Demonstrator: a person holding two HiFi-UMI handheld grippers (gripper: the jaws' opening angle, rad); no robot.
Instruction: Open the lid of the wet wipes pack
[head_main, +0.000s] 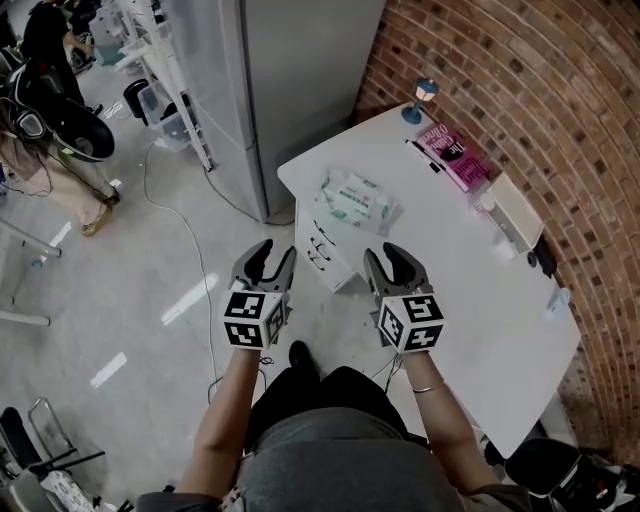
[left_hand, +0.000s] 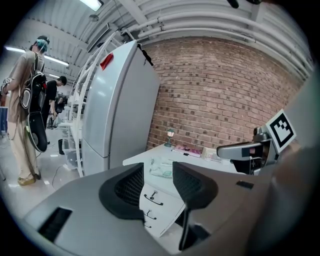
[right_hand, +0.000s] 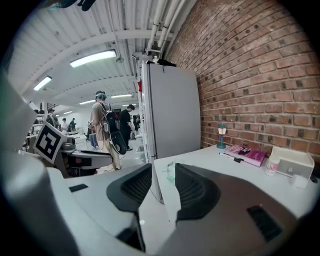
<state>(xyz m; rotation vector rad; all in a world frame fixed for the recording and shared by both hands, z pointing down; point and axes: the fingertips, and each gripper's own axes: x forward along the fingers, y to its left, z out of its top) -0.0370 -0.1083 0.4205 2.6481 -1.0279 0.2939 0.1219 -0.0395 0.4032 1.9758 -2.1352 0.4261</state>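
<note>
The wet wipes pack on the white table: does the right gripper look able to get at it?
Probably yes. The wet wipes pack lies on the table, ahead of the right gripper, with only bare tabletop between them. Its fingers stand apart and empty; it only needs to move forward.

A pink book (head_main: 455, 155) and a small teal lamp (head_main: 420, 100) sit far on the white table (head_main: 470, 290), near a red brick wall (head_main: 550, 90).
</note>
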